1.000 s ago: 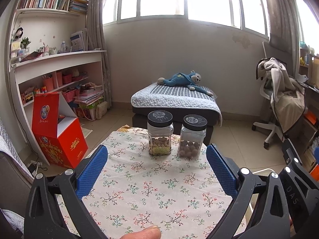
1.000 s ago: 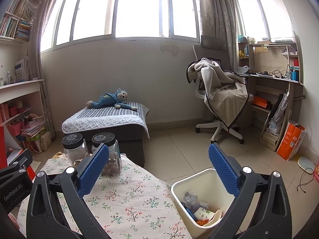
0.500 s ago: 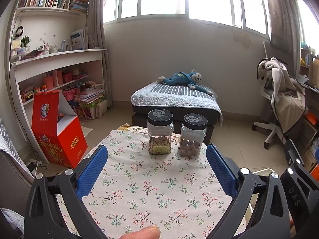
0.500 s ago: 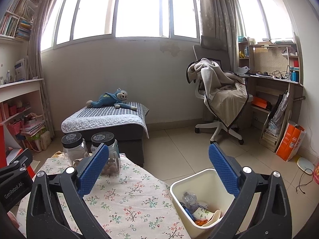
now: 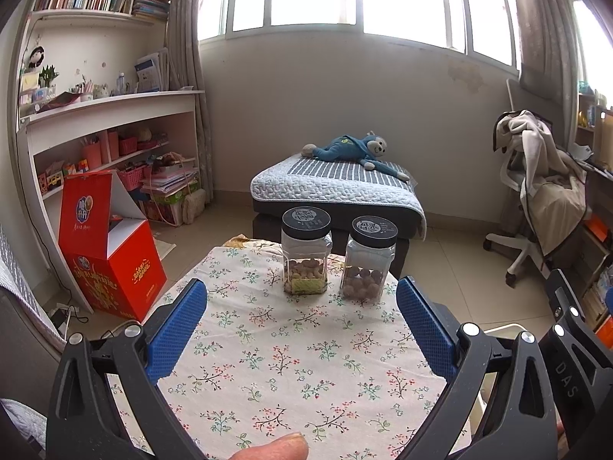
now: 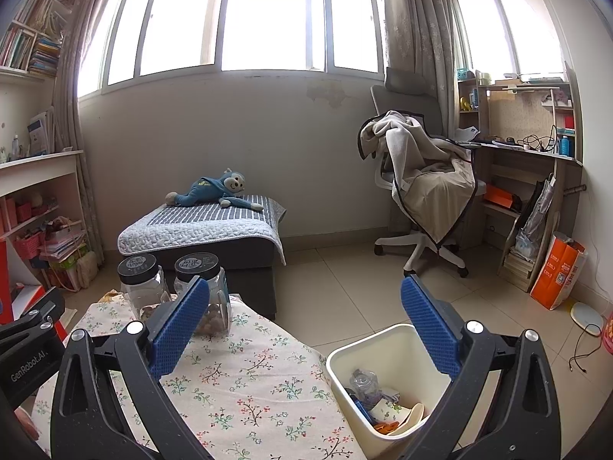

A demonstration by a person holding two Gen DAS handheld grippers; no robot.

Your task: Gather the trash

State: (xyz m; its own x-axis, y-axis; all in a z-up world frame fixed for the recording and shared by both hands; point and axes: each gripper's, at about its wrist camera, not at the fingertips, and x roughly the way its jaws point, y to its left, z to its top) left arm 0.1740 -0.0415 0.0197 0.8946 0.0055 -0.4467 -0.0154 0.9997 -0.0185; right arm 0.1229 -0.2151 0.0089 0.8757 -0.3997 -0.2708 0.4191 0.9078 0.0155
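A cream waste bin (image 6: 345,356) stands on the floor right of the table and holds trash (image 6: 377,398): a crumpled clear bottle, paper cups and wrappers. Its rim also shows in the left wrist view (image 5: 505,327). My left gripper (image 5: 302,326) is open and empty above the flowered tablecloth (image 5: 291,364). My right gripper (image 6: 304,324) is open and empty, held over the table's right edge and the bin. No loose trash shows on the cloth.
Two clear jars with black lids (image 5: 305,255) (image 5: 369,262) hold nuts at the table's far edge. Behind them is a low bed with a blue plush monkey (image 5: 352,149). A red box (image 5: 111,253) and shelves stand left, an office chair (image 6: 421,191) and desk right.
Almost nothing. Both grippers stay open and empty, with only a slight drift of the views.
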